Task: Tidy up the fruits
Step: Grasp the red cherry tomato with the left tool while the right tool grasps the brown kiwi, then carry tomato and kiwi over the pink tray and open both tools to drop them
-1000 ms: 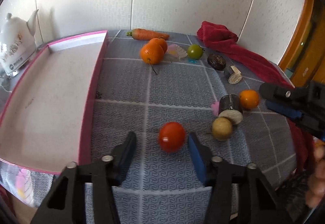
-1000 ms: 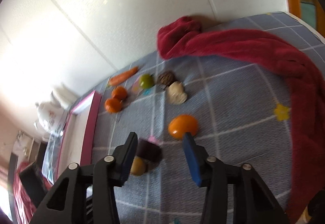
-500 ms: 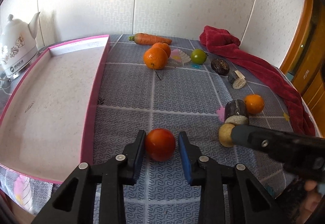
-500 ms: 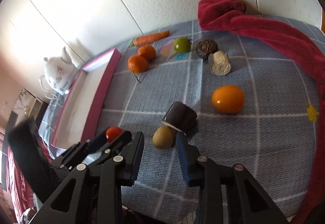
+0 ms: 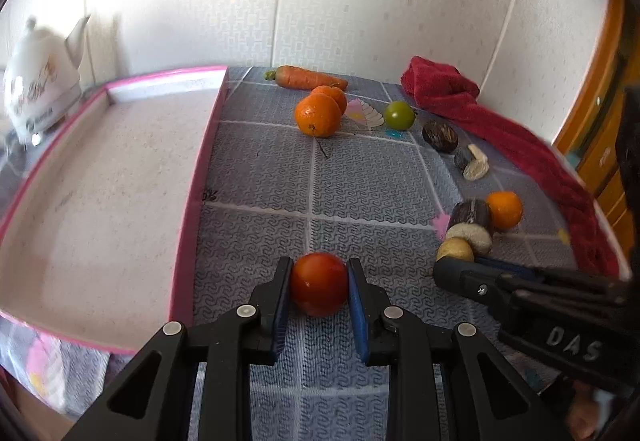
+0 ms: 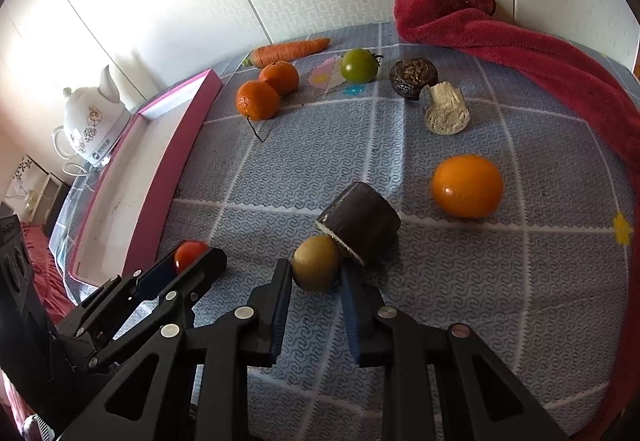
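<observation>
Both tongs have just closed, the left tongs (image 5: 319,283) clamping the round red tomato (image 5: 319,283), the right tongs (image 6: 314,275) the small tan-yellow round fruit (image 6: 316,268), so both fruits look ready to lift toward the pink-rimmed tray (image 5: 192,209).

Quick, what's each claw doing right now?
Left gripper: shut on the red tomato.
Right gripper: shut on the small tan fruit.

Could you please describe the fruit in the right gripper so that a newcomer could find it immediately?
Start at the red towel and come forward past the smooth orange fruit to the dark cylinder. The small round tan fruit leans against it, the only yellowish-brown ball there.
</observation>
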Available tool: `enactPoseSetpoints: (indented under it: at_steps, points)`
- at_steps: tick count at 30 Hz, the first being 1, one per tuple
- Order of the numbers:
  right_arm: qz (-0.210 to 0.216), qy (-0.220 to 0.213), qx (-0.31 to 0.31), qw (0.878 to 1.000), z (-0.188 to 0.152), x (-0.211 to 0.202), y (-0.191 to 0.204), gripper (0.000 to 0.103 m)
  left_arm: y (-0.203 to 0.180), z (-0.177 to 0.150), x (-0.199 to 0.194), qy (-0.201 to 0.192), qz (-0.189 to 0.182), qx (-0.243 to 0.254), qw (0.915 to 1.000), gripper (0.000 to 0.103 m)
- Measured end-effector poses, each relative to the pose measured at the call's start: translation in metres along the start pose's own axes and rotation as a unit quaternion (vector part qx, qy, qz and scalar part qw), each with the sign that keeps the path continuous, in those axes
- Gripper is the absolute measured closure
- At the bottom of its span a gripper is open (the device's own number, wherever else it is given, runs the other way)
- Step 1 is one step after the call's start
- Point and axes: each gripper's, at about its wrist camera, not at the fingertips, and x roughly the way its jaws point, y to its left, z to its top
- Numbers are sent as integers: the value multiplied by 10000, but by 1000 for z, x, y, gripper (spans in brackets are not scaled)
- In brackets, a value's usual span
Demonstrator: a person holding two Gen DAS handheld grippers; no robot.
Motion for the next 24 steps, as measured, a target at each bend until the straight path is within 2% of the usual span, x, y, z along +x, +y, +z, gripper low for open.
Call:
enactPoseSetpoints:
  at_steps: [18,24]
  points:
    - [-395,-171,-521,9977,-5,2,15,79,1,6,-34,-541,146,-32,9984,77]
    - [-345,-213,-716,9966,-6,2,26,79,5,10,-43,-693,175,-111,9974,77]
